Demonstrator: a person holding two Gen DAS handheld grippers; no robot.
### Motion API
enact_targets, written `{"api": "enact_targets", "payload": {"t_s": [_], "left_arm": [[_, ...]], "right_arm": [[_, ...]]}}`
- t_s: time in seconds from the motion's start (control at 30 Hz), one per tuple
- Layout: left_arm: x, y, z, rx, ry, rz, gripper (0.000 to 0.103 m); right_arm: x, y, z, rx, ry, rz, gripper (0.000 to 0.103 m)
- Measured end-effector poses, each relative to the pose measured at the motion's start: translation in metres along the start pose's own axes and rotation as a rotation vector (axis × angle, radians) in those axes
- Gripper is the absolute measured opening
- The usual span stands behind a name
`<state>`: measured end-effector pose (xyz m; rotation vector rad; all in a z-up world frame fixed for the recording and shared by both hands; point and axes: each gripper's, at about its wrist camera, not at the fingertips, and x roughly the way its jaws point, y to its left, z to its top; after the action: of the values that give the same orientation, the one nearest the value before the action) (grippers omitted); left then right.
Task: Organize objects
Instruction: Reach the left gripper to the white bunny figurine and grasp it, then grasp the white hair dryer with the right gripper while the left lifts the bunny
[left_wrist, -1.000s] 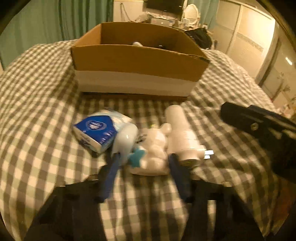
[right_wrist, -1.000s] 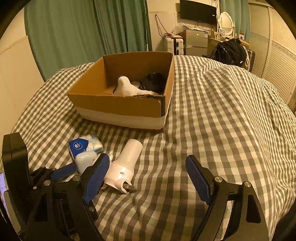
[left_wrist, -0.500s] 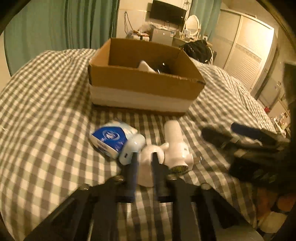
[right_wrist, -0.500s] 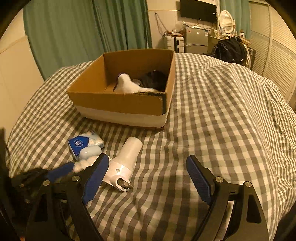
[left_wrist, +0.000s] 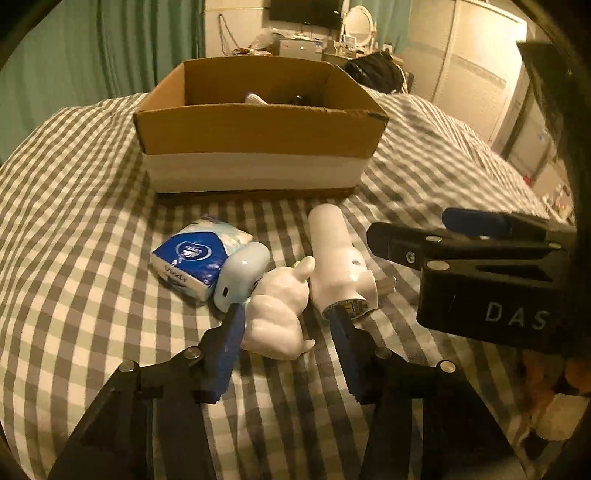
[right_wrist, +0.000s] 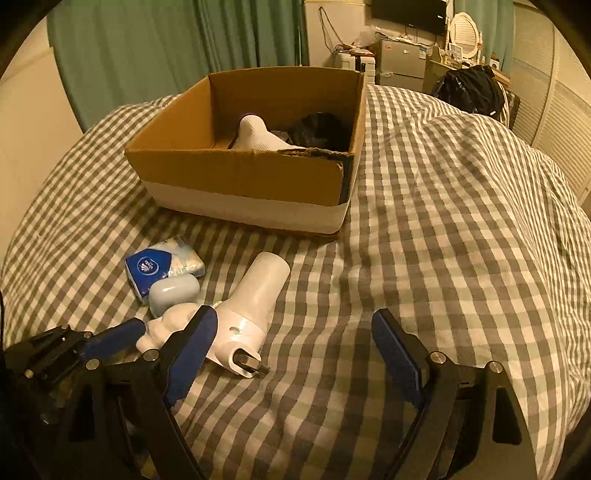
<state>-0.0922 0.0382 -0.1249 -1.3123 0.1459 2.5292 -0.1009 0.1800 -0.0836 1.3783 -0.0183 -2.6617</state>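
A white rabbit figurine (left_wrist: 277, 311) lies on the checked bed between my left gripper's (left_wrist: 288, 319) open fingers, which are not closed on it. It also shows in the right wrist view (right_wrist: 166, 325). Beside it lie a pale blue case (left_wrist: 242, 275), a blue tissue pack (left_wrist: 192, 258) and a white plug-in device (left_wrist: 338, 266). The cardboard box (left_wrist: 258, 147) stands behind them, holding a white sock (right_wrist: 258, 136) and a dark item (right_wrist: 317, 129). My right gripper (right_wrist: 291, 332) is open and empty, just right of the white device (right_wrist: 255, 306).
The checked bedspread (right_wrist: 443, 221) rises in folds to the right. Green curtains (right_wrist: 166, 48), a dresser and a black bag (right_wrist: 469, 88) stand beyond the bed. The right gripper's body (left_wrist: 480, 273) sits to the right in the left wrist view.
My left gripper was open, closed to a narrow gap half a second ago, and now stands open again around the rabbit figurine. The right gripper has drifted slightly; the objects stayed put.
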Motion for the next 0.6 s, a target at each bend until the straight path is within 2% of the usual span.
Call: {"api": "enact_targets", "payload": {"t_s": [0.13,0.2,0.3,0.37,0.47,0.6], "left_arm": [[0.018,0.001,-0.001,0.012,0.045,0.038,0.05],[0.021,0.003,-0.001,0.002,0.05,0.027,0.05],[0.021,0.006,0.0,-0.016,0.046,0.028,0.043],[0.018,0.013,0.0,-0.053,0.045,0.003,0.043],[0.004,0.02,0.0,-0.097,0.019,-0.02,0.04],[-0.027,0.03,0.006,-0.124,-0.072,0.0,0.038]], "right_arm": [[0.0,0.0,0.0,-0.002,0.0,-0.002,0.086],[-0.001,0.0,0.0,-0.01,0.001,0.005,0.086],[-0.001,-0.001,0.0,-0.005,0.001,0.009,0.086],[-0.001,0.0,0.0,-0.006,0.002,0.007,0.086],[0.0,0.001,-0.001,-0.01,0.004,0.003,0.086],[0.002,0.001,-0.001,-0.013,0.011,0.0,0.086]]}}
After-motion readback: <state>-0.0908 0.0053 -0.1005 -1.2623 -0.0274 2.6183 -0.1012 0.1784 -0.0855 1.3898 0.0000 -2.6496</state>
